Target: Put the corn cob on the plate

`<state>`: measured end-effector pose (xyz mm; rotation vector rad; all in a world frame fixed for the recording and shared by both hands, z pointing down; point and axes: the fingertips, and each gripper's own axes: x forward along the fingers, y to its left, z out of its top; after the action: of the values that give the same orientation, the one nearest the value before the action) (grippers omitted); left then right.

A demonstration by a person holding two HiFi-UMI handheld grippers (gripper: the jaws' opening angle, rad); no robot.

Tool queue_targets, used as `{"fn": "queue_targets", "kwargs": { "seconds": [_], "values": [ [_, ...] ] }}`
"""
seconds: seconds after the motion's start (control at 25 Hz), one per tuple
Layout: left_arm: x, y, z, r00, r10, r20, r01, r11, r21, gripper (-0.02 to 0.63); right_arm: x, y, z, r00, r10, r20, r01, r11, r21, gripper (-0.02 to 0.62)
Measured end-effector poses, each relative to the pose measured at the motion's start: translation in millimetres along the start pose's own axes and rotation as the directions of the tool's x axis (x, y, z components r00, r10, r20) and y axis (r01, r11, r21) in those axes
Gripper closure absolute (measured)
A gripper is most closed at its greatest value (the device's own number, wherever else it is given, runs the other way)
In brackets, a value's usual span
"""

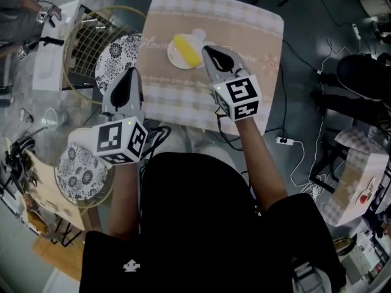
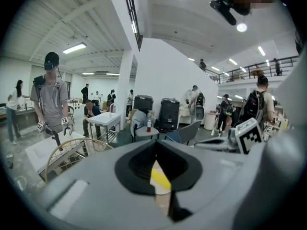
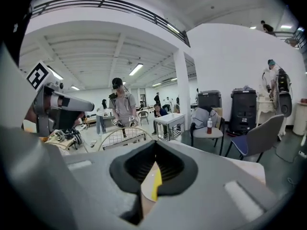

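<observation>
Counter (image 1: 256, 35), plate (image 1: 174, 59) and corn cob (image 1: 186, 50) are being reduced to slivers behind the closed, empty left hand-held gripper (image 1: 131, 73) and right hand-held gripper (image 1: 205, 49) in their own views.

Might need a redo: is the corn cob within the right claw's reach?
Probably yes: the corn cob lies uncovered on the plate, with nothing between it and the shut right claw.
</observation>
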<state>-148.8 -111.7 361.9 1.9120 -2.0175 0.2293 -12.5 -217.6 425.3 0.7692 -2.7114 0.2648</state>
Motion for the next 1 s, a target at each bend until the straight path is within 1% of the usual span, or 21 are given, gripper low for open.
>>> {"fn": "queue_targets", "kwargs": {
  "seconds": [0.16, 0.28, 0.36, 0.48, 0.72, 0.84, 1.0],
  "values": [
    [-10.9, -6.2, -0.7, 1.000, -0.004, 0.027, 0.005, 0.999, -0.034, 0.597, -7.2, 0.9, 6.3, 1.000, -0.002, 0.016, 0.003, 1.000, -0.008, 0.592],
    [-19.6, -10.5, 1.0, 0.999, -0.010, 0.048, 0.010, 1.000, -0.008, 0.597, -17.0, 8.1, 22.6, 0.999, -0.005, 0.048, 0.008, 0.998, -0.069, 0.592],
    [-24.5, -11.4, 3.8, 0.999, -0.004, 0.050, 0.004, 1.000, 0.006, 0.597, -24.4, 14.9, 37.1, 0.997, 0.003, 0.076, 0.004, 0.996, -0.091, 0.592],
    [-30.5, -12.3, 12.6, 0.998, -0.004, 0.056, 0.002, 1.000, 0.026, 0.597, -35.9, 21.7, 54.5, 0.994, 0.007, 0.110, 0.002, 0.996, -0.085, 0.592],
    [-42.9, -4.4, 27.0, 0.996, 0.001, 0.087, -0.005, 0.999, 0.053, 0.597, -44.8, 31.7, 64.1, 0.992, -0.013, 0.129, 0.022, 0.998, -0.065, 0.592],
    [-51.6, 1.7, 25.8, 0.996, -0.009, 0.091, 0.004, 0.999, 0.053, 0.597, -49.6, 46.1, 72.1, 0.989, -0.015, 0.149, 0.026, 0.997, -0.072, 0.592],
    [-67.6, 16.6, 25.5, 0.994, -0.030, 0.101, 0.023, 0.998, 0.067, 0.597, -55.5, 71.6, 83.7, 0.983, -0.022, 0.185, 0.029, 0.999, -0.038, 0.592]
  ]
}}
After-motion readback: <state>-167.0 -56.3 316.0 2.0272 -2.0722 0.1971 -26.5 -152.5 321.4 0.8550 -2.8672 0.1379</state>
